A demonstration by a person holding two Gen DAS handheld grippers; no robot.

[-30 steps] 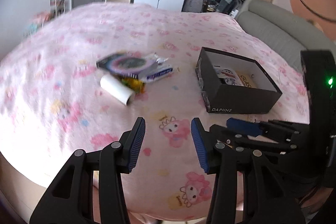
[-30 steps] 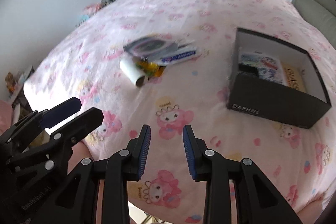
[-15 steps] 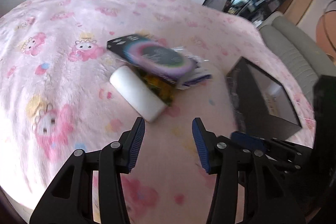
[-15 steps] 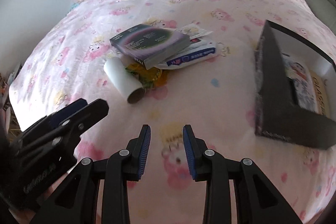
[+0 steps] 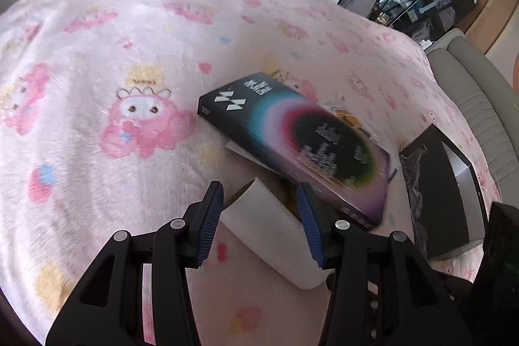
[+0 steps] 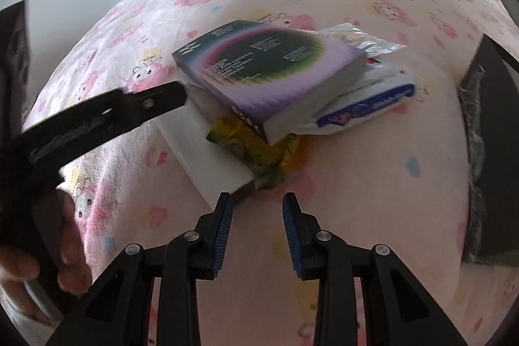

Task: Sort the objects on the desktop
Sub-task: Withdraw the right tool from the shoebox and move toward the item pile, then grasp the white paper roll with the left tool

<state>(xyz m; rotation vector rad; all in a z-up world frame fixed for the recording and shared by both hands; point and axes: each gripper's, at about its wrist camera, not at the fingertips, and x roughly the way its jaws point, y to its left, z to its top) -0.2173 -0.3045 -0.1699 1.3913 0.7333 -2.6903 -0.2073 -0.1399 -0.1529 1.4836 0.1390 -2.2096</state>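
Observation:
A white paper roll (image 5: 275,235) lies on the pink blanket, seen too in the right wrist view (image 6: 207,151). My left gripper (image 5: 261,213) is open with its jaws either side of the roll's near end. A dark book with a rainbow ring cover (image 5: 301,141) rests on a yellow-green packet (image 6: 256,151) and a white and blue tissue pack (image 6: 366,106). The book also shows in the right wrist view (image 6: 266,67). My right gripper (image 6: 258,218) is open and empty, just in front of the roll's end and the packet. The black open box (image 5: 444,193) stands to the right.
The pink cartoon-print blanket (image 5: 113,86) covers the whole surface. A grey sofa (image 5: 480,106) lies beyond the box. The left gripper's arm (image 6: 97,122) crosses the left of the right wrist view, with the person's hand (image 6: 68,248) below it. Cabinets stand at the back.
Both grippers have moved forward and down to the pile. The left gripper's jaws now straddle the white roll; the right gripper has closed in on the roll's end and the packet.

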